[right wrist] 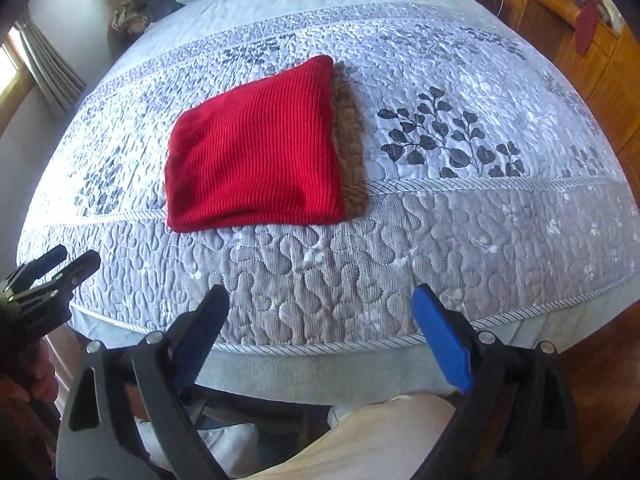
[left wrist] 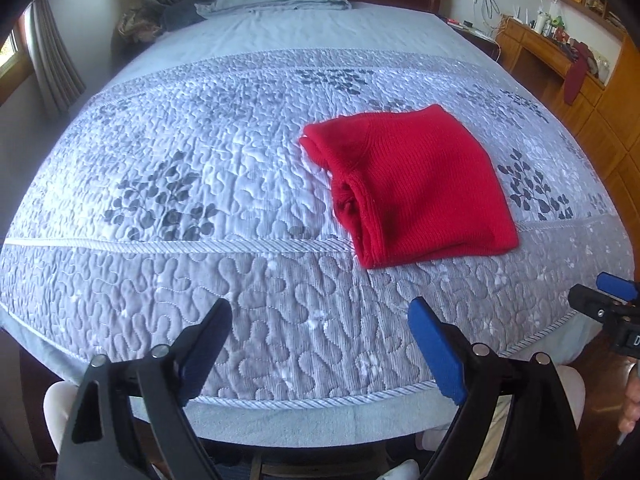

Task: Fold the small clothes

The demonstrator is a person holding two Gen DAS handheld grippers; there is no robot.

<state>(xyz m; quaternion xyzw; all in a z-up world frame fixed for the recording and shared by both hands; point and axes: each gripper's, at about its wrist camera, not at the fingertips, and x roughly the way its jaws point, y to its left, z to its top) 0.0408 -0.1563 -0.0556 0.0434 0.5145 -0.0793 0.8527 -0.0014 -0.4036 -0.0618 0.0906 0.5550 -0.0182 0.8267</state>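
Two grippers, left gripper (left wrist: 320,316) and right gripper (right wrist: 320,304), spread wide, empty | folded red knit garment (right wrist: 252,148) on quilt (right wrist: 360,272), apart | risk: one-layer pinch unfolds it

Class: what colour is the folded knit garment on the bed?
Red garment, clearest in the right wrist view.

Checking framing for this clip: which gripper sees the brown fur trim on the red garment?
The right gripper: its view shows brown fur trim along the folded red knit garment. The left gripper sees only red layered folds.
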